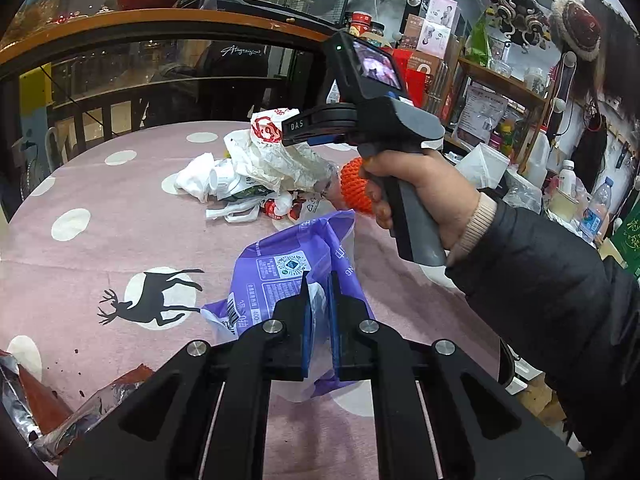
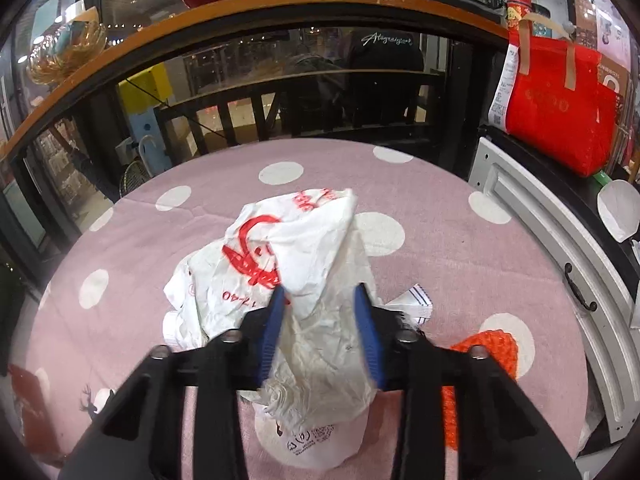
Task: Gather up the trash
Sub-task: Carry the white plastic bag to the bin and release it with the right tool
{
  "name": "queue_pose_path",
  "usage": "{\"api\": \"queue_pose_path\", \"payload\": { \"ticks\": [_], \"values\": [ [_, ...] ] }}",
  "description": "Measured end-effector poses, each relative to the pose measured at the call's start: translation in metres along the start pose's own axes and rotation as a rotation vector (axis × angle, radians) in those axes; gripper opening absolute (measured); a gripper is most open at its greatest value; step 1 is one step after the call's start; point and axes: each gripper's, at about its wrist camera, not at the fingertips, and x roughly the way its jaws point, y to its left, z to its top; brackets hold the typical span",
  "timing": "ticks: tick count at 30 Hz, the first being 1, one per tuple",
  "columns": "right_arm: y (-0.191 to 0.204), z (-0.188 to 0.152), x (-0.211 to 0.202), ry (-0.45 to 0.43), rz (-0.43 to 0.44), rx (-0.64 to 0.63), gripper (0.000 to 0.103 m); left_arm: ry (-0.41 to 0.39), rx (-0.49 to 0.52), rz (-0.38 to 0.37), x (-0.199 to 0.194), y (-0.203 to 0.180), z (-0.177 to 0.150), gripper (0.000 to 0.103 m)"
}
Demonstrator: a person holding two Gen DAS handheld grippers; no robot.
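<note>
My left gripper [image 1: 319, 280] is shut on a purple plastic bag [image 1: 280, 268] and holds its edge above the pink polka-dot tablecloth [image 1: 100, 200]. My right gripper [image 2: 320, 294] is shut on a crumpled white plastic bag with red print [image 2: 288, 256], lifted a little over the cloth; it also shows in the left wrist view [image 1: 276, 148]. Under it lies a pile of white wrappers and a small white bottle [image 1: 224, 180]. An orange knitted object [image 1: 356, 188] lies beside the pile, by the right hand.
Torn foil and red packaging [image 1: 48, 408] lies at the near left table edge. A red tote bag [image 2: 560, 104] stands on a cabinet at right. Cluttered shelves and water bottles [image 1: 596, 208] fill the right side. A black railing [image 2: 280, 104] runs behind the table.
</note>
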Motion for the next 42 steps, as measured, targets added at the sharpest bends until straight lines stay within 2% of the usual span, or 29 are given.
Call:
{"api": "queue_pose_path", "payload": {
  "ticks": [3,8,15,20,29,42],
  "values": [
    [0.003,-0.005,-0.001,-0.017,-0.041,-0.019,0.016,0.009,-0.004,-0.001,0.003,0.0,-0.002,0.008],
    [-0.004,-0.008,-0.023,-0.074,-0.041,0.009,0.014,0.009,-0.009,0.0,0.002,-0.001,-0.002,0.008],
    [-0.005,-0.031,-0.091,-0.172,-0.023,-0.011,0.014,-0.014,0.011,-0.013,-0.008,-0.013,0.001,0.008],
    [-0.014,-0.058,-0.129,-0.202,-0.034,-0.018,0.014,-0.023,0.028,-0.031,-0.015,-0.027,-0.001,0.008],
    [-0.061,-0.12,-0.184,-0.199,-0.087,0.078,0.014,-0.015,0.072,-0.083,-0.019,-0.058,-0.002,0.008],
    [-0.147,-0.212,-0.245,-0.195,-0.288,0.266,0.014,0.003,0.156,-0.172,-0.011,-0.109,-0.003,0.008]
  ]
}}
